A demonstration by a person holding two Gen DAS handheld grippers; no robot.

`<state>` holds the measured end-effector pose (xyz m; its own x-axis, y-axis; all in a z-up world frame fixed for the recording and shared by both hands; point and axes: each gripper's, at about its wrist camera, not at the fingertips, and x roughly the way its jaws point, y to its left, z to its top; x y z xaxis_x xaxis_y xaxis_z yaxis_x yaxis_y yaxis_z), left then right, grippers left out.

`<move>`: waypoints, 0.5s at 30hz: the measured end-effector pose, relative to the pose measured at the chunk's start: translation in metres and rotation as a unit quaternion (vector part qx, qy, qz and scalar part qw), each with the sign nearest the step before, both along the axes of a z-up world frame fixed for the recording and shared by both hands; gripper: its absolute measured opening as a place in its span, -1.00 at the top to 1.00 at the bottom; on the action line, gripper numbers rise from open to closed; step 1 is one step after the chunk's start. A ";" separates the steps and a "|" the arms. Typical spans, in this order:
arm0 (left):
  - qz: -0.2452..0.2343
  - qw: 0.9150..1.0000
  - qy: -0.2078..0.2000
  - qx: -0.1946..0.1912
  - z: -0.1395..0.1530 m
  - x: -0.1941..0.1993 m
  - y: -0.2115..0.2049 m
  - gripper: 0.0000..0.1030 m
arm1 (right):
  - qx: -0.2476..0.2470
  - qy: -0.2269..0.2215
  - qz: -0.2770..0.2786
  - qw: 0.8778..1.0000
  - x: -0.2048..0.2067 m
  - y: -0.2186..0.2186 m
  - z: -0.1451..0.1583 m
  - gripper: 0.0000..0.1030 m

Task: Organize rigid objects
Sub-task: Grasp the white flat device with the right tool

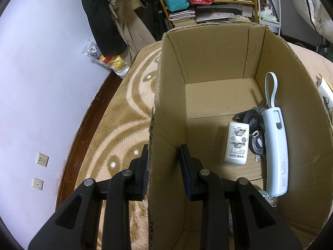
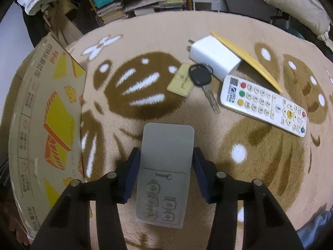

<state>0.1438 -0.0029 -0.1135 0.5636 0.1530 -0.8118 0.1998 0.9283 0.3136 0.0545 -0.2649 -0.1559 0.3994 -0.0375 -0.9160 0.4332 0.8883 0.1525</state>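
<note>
Fingers of the left gripper (image 1: 163, 166) straddle the box (image 1: 158, 108) wall, steadying it; right gripper (image 2: 164, 177) brackets the remote (image 2: 166, 166) widely, ungripped.

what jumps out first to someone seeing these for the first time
The tall cardboard box fills the left wrist view, its near wall between the left tool's fingers, with a white power bank and keys inside. In the right wrist view, the right tool straddles a grey Midea remote on the patterned rug.
</note>
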 end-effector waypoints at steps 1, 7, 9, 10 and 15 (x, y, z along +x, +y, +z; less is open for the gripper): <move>0.000 1.000 0.000 0.000 0.000 0.000 0.000 0.48 | -0.004 -0.006 0.003 1.000 0.001 0.002 0.003 -0.03; 0.000 1.000 0.000 0.001 0.000 0.000 0.000 0.48 | -0.020 -0.046 0.026 0.998 0.003 0.014 0.016 -0.02; 0.000 1.000 0.000 0.001 0.000 0.000 0.000 0.48 | -0.019 -0.060 0.033 0.997 0.003 0.015 0.021 -0.01; 0.000 1.000 0.000 0.001 0.000 0.000 0.000 0.48 | -0.018 -0.066 0.035 0.997 0.003 0.016 0.023 -0.01; -0.001 1.000 0.000 0.002 0.000 0.000 0.000 0.48 | -0.003 -0.098 0.035 0.995 0.006 0.019 0.033 0.00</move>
<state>0.1439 -0.0034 -0.1136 0.5641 0.1557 -0.8109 0.2013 0.9265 0.3179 0.0606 -0.2458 -0.1226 0.5713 -0.0083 -0.8207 0.3326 0.9165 0.2223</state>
